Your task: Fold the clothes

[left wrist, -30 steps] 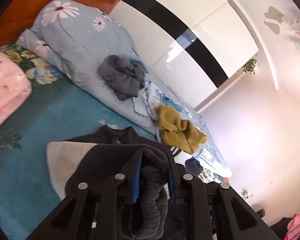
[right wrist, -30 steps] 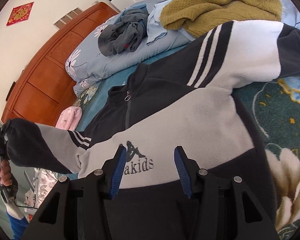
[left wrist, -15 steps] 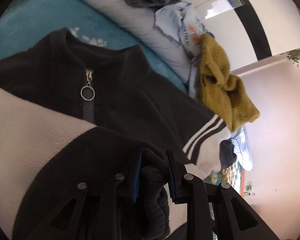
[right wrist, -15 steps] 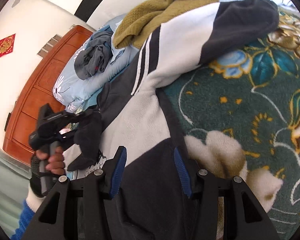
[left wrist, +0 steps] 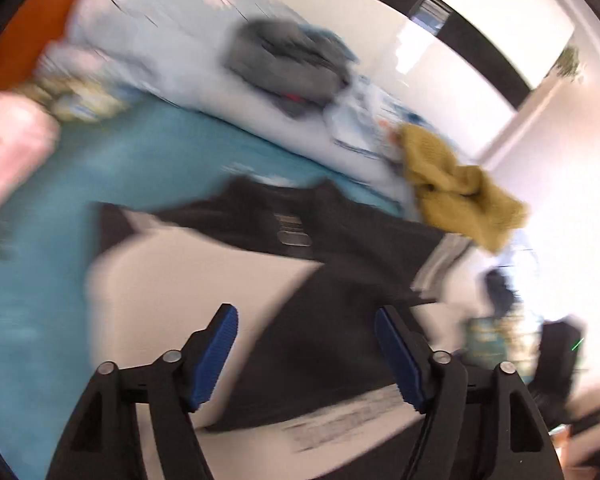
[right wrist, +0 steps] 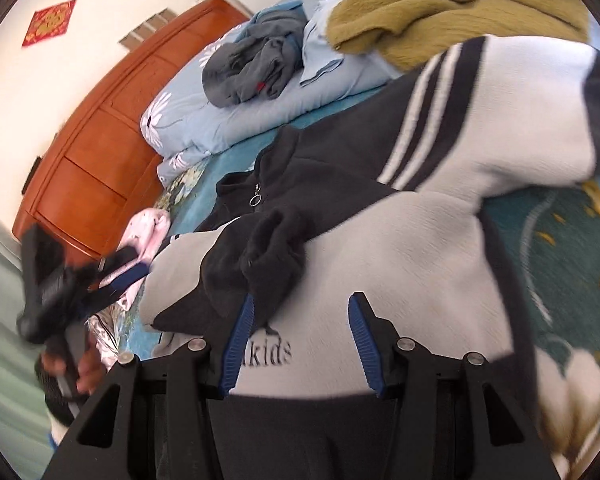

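We see the bed [right wrist: 572, 248] first, its teal floral cover filling both views, with a wooden headboard [right wrist: 100, 140] behind it. Along the far side lies a pale blue quilt [right wrist: 228, 120], and on it sit a crumpled grey garment [right wrist: 256, 68] and a mustard knitted sweater [right wrist: 452, 12]. A pink folded item [right wrist: 150, 228] rests near the headboard end. Spread flat across the cover is the black and white fleece jacket [right wrist: 400, 248], collar and zip ring toward the quilt, one striped sleeve [right wrist: 500, 120] stretched out toward the sweater, the other sleeve's black cuff [right wrist: 272, 248] lying folded over the white chest panel. The right claw [right wrist: 300, 332] points down at the jacket's chest lettering, its blue pads standing apart with nothing pressed between them, hovering just above the fabric. The left claw [left wrist: 306, 354] tilts downward over the jacket's black and white front; its jaws are opening and nothing is between the pads. That view is blurred. In the right wrist view we make out the left claw at the left edge, gripped by a hand [right wrist: 70, 364] below it, beside the jacket.
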A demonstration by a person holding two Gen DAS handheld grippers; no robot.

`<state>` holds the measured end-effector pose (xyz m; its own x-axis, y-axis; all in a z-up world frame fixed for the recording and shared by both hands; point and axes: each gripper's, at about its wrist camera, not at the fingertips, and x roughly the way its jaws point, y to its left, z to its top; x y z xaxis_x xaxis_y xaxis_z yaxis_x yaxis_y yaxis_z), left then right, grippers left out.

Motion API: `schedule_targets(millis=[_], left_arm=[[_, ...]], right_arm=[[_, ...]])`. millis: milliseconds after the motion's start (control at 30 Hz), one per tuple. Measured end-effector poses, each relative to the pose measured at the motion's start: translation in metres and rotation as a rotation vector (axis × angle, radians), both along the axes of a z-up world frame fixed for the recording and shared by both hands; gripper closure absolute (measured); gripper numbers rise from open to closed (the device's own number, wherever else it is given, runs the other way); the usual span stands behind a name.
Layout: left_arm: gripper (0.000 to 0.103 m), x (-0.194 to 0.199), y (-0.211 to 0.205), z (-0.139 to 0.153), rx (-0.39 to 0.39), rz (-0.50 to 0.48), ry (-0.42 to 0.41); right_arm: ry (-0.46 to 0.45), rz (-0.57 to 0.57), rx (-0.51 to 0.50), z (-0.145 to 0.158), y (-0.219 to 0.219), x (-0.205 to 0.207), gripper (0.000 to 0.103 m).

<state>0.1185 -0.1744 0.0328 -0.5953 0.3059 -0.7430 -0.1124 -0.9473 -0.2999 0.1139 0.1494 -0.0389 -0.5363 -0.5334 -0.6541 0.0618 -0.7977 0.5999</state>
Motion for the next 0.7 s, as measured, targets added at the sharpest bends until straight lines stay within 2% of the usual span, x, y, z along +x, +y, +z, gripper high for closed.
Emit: schedule_targets(millis=[67, 200, 333, 400, 467, 500, 567, 600, 700], left_arm=[[0.025, 0.022, -0.027, -0.013, -0.07, 0.061, -0.006], [0.025, 0.04, -0.055, -0.046, -0.079, 0.105, -0.081], [0.025, 0.038, -0.046, -0.063, -0.062, 0.104, -0.106], [0.025, 0.035, -0.034, -0.068, -0.126, 0.085, -0.105], [0.025, 0.037, -0.025, -0.072, -0.155, 0.052, -0.099], [0.025, 0.039, -0.023, -0.074, -0.15, 0.039, -0.1], [0.025, 0.044, -0.026, -0.078, -0.131, 0.044, -0.101], [0.025, 0.045, -0.027, -0.078, -0.123, 0.049, -0.098], [0.025, 0.04, -0.029, -0.076, -0.111, 0.073, -0.093]], right_arm=[[-0.008, 0.007, -0.003, -0.002, -0.009, -0.013, 0.052], [-0.023, 0.016, -0.091, -0.007, -0.023, -0.033, 0.052], [-0.072, 0.02, -0.068, -0.015, -0.039, -0.045, 0.052], [-0.08, 0.022, -0.018, -0.016, -0.047, -0.047, 0.052], [-0.078, 0.017, 0.018, -0.016, -0.049, -0.048, 0.052], [-0.076, 0.014, 0.023, -0.016, -0.05, -0.049, 0.054], [-0.072, 0.017, 0.017, -0.015, -0.05, -0.052, 0.077], [-0.066, 0.019, 0.018, -0.013, -0.05, -0.054, 0.083], [-0.04, 0.021, -0.004, 0.002, -0.053, -0.065, 0.085]])
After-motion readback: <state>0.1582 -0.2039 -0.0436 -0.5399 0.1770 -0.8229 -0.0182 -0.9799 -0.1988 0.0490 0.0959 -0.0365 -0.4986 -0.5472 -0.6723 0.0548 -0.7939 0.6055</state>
